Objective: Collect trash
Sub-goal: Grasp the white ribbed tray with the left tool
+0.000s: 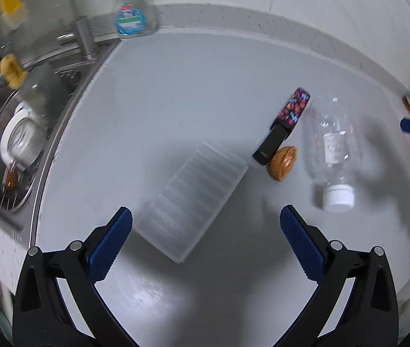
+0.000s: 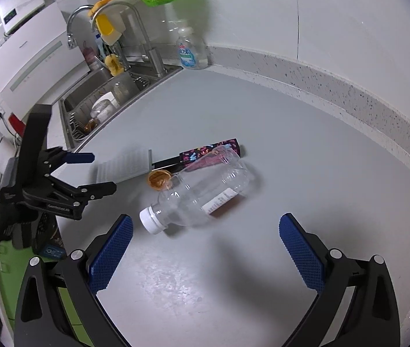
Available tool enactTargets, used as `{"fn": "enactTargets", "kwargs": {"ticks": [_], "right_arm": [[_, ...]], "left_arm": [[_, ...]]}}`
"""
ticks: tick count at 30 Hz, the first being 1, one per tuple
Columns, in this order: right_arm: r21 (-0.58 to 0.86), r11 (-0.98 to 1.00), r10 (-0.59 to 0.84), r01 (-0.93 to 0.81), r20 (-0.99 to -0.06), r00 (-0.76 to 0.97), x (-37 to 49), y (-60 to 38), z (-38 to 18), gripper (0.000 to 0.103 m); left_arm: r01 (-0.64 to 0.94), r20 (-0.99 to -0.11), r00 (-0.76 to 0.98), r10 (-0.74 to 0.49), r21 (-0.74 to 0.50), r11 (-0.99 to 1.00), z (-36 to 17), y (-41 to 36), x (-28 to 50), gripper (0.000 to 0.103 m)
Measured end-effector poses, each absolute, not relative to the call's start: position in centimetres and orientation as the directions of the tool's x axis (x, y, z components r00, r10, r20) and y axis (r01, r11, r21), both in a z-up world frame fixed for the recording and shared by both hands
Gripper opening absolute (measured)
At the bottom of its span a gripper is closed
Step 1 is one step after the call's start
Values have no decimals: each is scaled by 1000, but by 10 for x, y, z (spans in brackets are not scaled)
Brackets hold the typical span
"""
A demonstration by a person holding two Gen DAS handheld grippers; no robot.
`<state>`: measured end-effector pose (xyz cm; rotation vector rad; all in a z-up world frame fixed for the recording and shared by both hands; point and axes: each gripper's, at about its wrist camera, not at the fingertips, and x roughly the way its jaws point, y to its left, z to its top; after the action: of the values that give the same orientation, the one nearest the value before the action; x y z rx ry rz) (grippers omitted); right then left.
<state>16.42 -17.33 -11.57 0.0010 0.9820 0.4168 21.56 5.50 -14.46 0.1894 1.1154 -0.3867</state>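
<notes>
While both the left gripper (image 1: 205, 225) and right gripper (image 2: 205, 234) are held wide apart and empty, nothing is collected: the bottle (image 2: 202, 190), walnut shell (image 2: 160, 180) and clear lid (image 1: 190, 199) are left lying near them

Walnut (image 2: 159, 180) between bottle (image 2: 202, 190) and box (image 2: 123, 167)

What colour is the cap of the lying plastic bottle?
White; the cap shows best in the right wrist view.
</notes>
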Motion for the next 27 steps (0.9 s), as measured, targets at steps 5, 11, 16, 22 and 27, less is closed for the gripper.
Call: {"fn": "enactTargets", "kwargs": {"ticks": [5,11,16,22,27], "right_arm": [[187,923,338,-338,-814,473,165,-174,-119,97],[188,925,334,-331,-818,469,168,-176,-120,97],[185,925,332,-332,-818,469,170,-175,-119,97],[181,925,329,-334,-821,466,170,-174,-118,97],[190,927,330,-324,-824,460,172,-172,-118,97]], "left_arm": [[461,-910,365,-194,-4,887,-153,54,224,89],[488,-915,359,-183,17,873,-158,53,229,76],[518,-911,376,-169,56,854,-161,52,225,72],[501,-907,391,-158,66,863,-159,56,223,57],[457,-911,386,-146,52,888,-157,60,226,52]]}}
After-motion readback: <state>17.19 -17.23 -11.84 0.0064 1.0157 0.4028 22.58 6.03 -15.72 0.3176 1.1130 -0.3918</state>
